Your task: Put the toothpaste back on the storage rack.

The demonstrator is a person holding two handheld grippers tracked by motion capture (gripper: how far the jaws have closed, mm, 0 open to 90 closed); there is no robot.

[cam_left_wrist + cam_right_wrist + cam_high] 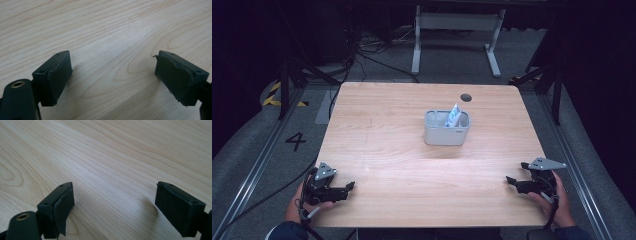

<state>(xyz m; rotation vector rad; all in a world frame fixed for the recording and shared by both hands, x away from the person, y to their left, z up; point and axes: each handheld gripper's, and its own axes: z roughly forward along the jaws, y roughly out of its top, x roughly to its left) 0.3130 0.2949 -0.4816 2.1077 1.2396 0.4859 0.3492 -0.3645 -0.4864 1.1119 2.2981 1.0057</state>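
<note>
Both the left gripper (346, 189) and the right gripper (512, 181) rest at the wooden surface's (382, 145) near corners, jaws wide and empty, well apart from the grey bin (446, 134) holding a small packet (454, 116) mid-surface, apparently parked between moves.

1. Bare table (382, 130) fills the frame's left, lower middle and right: open passage.
2. The grey bin (446, 128), centre-right, with a packet (454, 115) sticking up, is the sole obstacle.

Each black hand-held gripper (351, 186) bears a grey three-cornered plate; dark sleeves (287, 231).
</note>
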